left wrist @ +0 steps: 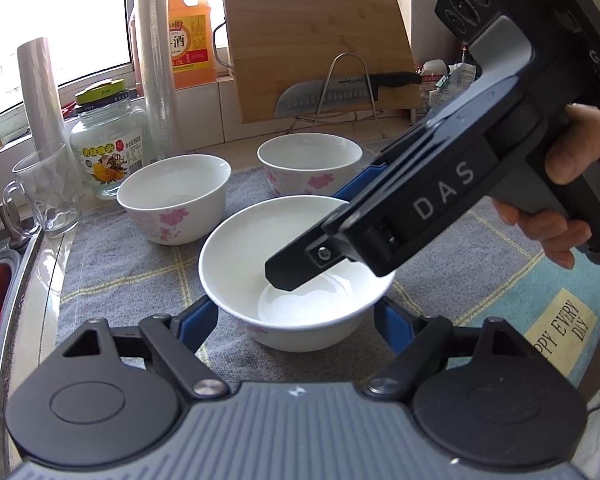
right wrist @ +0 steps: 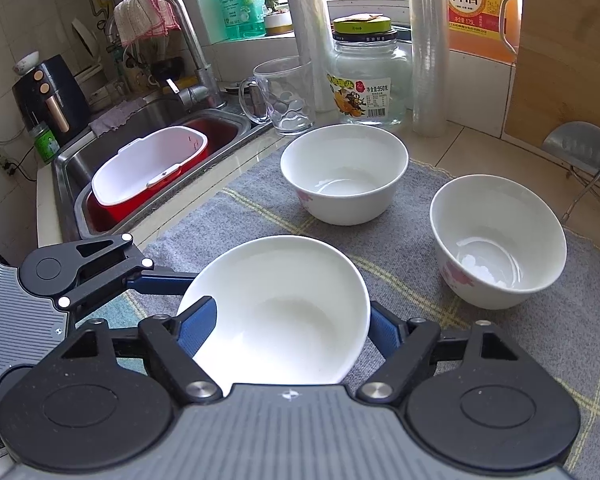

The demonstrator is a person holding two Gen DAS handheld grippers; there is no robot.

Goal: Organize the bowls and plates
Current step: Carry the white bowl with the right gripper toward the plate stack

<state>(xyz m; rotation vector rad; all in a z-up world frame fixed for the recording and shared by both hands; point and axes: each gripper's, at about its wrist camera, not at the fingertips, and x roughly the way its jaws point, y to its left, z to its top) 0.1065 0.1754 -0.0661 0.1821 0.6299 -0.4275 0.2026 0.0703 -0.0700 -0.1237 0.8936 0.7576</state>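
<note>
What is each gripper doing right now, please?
Left gripper: closed around the outside of the near white ceramic bowl with pink flowers.
Right gripper: closed on that bowl's wall, one finger inside.

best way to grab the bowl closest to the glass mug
Take the bowl nearest the mug by its rim, from above, one finger inside the open mouth and one outside the wall. It stands upright and apart from the other bowls, so the near rim is free.

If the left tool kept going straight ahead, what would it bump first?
The nearest white bowl: it sits right between the fingers of the left tool, so its wall comes first, likely before the right tool dipping into it.
</note>
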